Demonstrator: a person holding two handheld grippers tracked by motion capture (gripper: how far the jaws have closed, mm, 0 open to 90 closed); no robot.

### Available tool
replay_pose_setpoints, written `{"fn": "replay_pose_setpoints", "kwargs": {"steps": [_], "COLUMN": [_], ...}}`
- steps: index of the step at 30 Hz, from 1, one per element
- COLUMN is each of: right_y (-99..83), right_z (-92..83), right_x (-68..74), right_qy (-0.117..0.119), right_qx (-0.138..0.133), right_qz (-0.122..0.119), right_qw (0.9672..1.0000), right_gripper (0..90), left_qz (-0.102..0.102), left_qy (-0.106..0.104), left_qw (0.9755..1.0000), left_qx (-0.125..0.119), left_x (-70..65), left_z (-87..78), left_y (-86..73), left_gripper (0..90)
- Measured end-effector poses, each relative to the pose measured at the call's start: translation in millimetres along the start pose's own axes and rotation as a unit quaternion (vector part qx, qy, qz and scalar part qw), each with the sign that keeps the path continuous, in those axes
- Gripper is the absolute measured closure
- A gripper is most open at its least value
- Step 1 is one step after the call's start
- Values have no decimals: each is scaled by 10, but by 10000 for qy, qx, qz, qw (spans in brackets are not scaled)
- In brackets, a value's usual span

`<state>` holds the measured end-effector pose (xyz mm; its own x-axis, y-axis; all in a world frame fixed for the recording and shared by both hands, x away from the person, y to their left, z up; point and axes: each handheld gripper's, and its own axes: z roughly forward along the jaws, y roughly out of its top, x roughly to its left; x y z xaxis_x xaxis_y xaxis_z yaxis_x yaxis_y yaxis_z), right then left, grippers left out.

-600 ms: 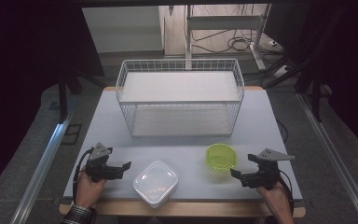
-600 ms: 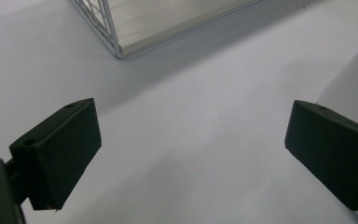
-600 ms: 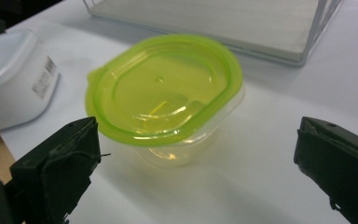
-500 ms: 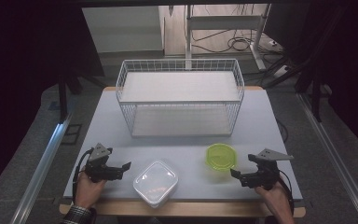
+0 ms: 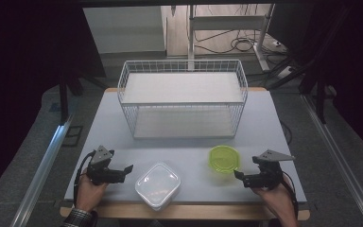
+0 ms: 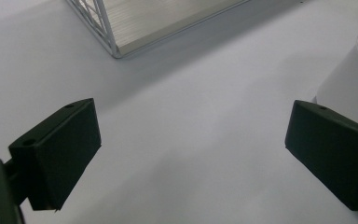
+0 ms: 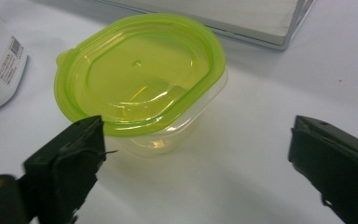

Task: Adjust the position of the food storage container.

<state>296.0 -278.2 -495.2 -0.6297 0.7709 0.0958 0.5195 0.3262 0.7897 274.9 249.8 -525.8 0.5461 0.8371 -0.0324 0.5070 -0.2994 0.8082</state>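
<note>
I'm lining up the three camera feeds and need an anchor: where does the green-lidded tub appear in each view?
High view: green-lidded tub sits right of centre on the table, near the right gripper.
Left gripper view: the tub is not in it.
Right gripper view: tub sits upper left of centre, just beyond the open jaws.
Shared landmark: the wire basket, behind the tub; its corner is at top left in the left gripper view.

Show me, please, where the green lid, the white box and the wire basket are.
green lid (image 7: 137, 74), right gripper view, middle of its top.
white box (image 5: 157, 184), high view, centre of its lid.
wire basket (image 5: 182, 104), high view, front top rim.
</note>
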Motion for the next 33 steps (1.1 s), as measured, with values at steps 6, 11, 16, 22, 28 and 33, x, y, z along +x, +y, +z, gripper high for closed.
{"fn": "replay_pose_setpoints", "kwargs": {"steps": [6,11,16,22,28,33], "right_y": [69,109,175,240,339,398], "right_z": [-47,-58,-101,-105,-54,4], "right_x": [75,121,167,218,271,311], "right_qy": [18,14,124,287,420,514], "right_qx": [44,32,24,66,111,202], "right_qz": [-171,-249,-342,-360,-297,-297], "right_qw": [9998,9997,9993,9989,9986,9980], "right_gripper": [247,297,387,491,598,701], "left_qz": [-15,17,-26,-9,-19,-6], "left_qy": [-51,-61,-75,-74,-76,-79], "left_qw": [10000,10000,10000,10000,10000,9999], "left_qx": [36,63,51,61,52,67], "left_x": [3,-6,3,3,7,4], "left_z": [13,20,22,27,28,34], "left_y": [-2,1,-1,0,-1,1], "left_gripper": [35,38,40,40,41,41]}}
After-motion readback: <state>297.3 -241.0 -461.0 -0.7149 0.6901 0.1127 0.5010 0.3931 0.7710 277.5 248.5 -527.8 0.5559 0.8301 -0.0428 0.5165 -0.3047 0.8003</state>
